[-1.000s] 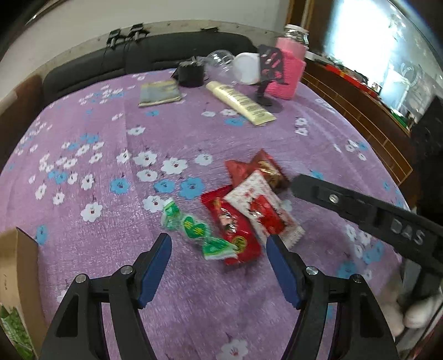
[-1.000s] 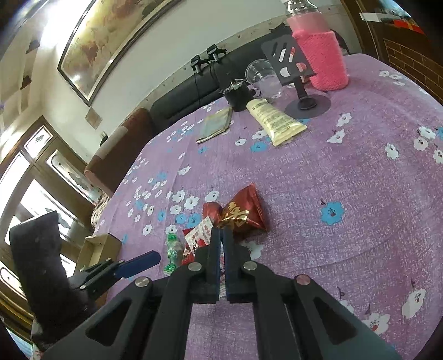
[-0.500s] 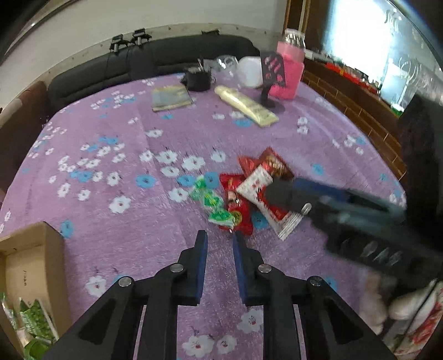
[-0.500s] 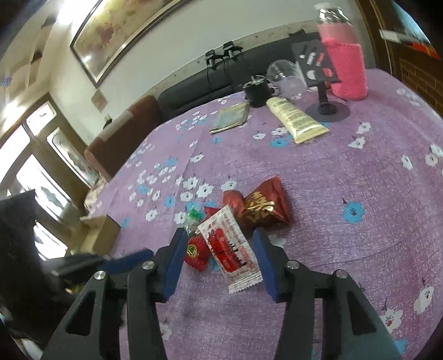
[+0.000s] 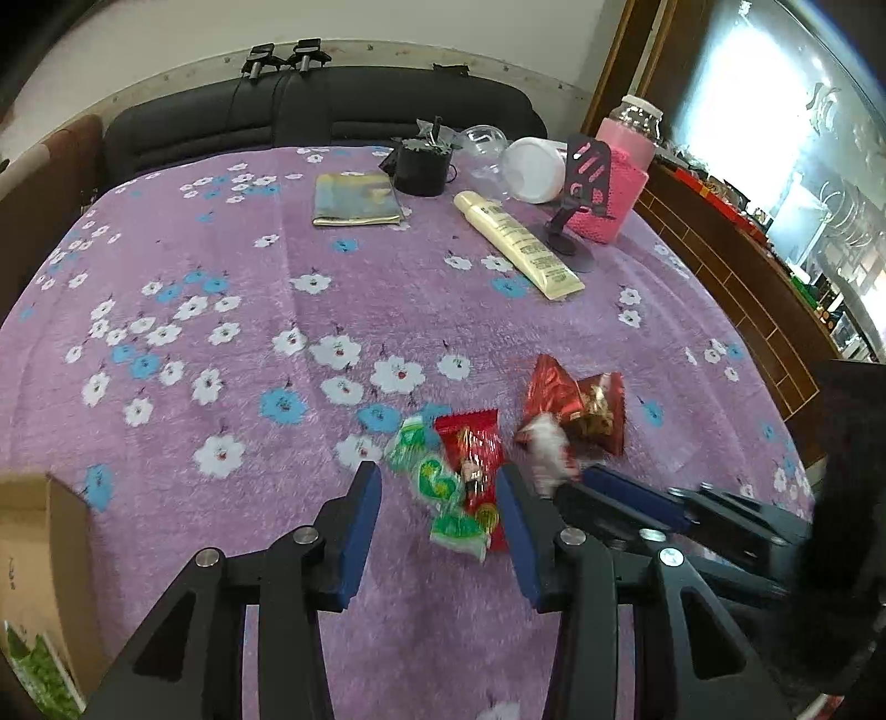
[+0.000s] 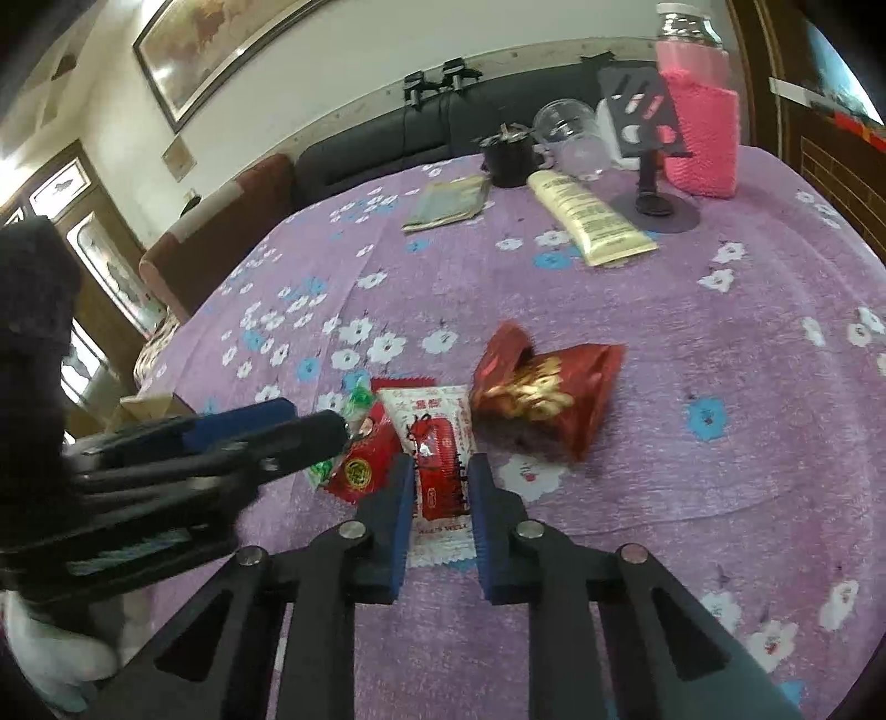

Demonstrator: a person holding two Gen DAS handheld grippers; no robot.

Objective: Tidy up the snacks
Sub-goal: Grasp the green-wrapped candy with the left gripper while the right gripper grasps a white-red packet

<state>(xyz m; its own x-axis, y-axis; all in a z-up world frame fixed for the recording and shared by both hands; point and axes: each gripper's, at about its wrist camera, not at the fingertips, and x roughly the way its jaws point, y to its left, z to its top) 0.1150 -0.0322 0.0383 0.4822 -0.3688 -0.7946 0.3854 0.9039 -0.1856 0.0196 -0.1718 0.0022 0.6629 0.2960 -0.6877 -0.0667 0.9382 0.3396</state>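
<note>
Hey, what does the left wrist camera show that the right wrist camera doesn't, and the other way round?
Only the left wrist view shows the inside of the cardboard box with green packets, plus a white jar.

Only the right wrist view shows the framed painting, the wooden doors at left, and the white-and-red packet sharply, between the right gripper fingers.

Both show the purple floral cloth, the green candy, the red packet, the dark red foil bag, the cream tube and the pink-sleeved bottle.
</note>
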